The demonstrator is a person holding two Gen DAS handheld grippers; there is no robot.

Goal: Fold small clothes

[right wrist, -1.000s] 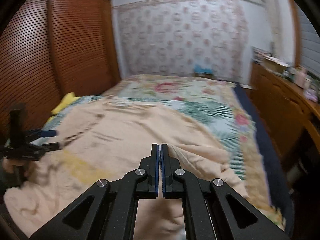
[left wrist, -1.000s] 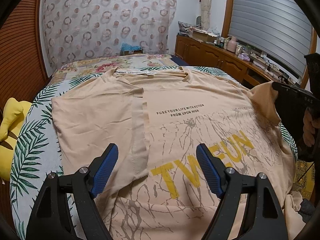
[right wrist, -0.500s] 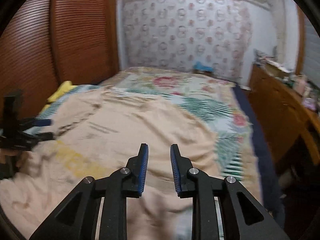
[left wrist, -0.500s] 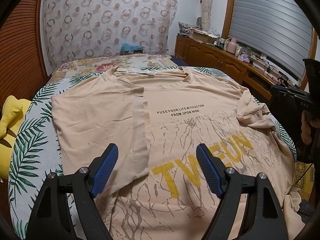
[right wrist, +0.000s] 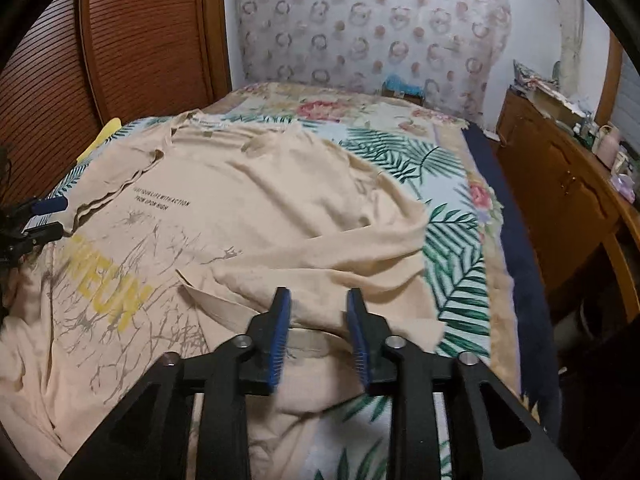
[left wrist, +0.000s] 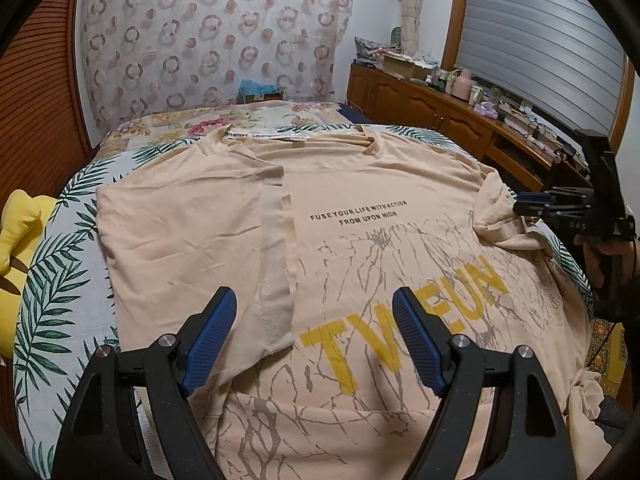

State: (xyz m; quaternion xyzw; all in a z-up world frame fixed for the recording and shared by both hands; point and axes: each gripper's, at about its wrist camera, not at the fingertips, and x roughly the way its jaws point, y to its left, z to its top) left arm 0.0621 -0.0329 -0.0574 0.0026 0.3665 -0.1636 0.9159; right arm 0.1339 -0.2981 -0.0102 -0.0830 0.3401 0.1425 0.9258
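Observation:
A peach T-shirt (left wrist: 360,248) with yellow lettering and black small print lies spread on the bed. One sleeve is folded in over the chest; the other sleeve (right wrist: 320,256) lies crumpled on the shirt's side. My left gripper (left wrist: 314,320) hovers open over the lower chest, nothing between its blue pads. My right gripper (right wrist: 318,316) is just above the crumpled sleeve, its jaws opening, with no cloth pinched between them. The right gripper (left wrist: 536,204) shows at the shirt's right edge in the left wrist view. The left gripper (right wrist: 44,216) appears at the far left of the right wrist view.
The bed has a leaf-and-flower bedspread (right wrist: 452,216). A yellow plush toy (left wrist: 20,232) lies at the bed's left side. A wooden cabinet (left wrist: 440,112) with clutter on top runs along the right wall. A slatted wooden wardrobe (right wrist: 140,48) stands on the left.
My right gripper went from shut on the lifted sleeve to open; the sleeve dropped onto the shirt and the gripper moved down and sideways. The left gripper stayed still.

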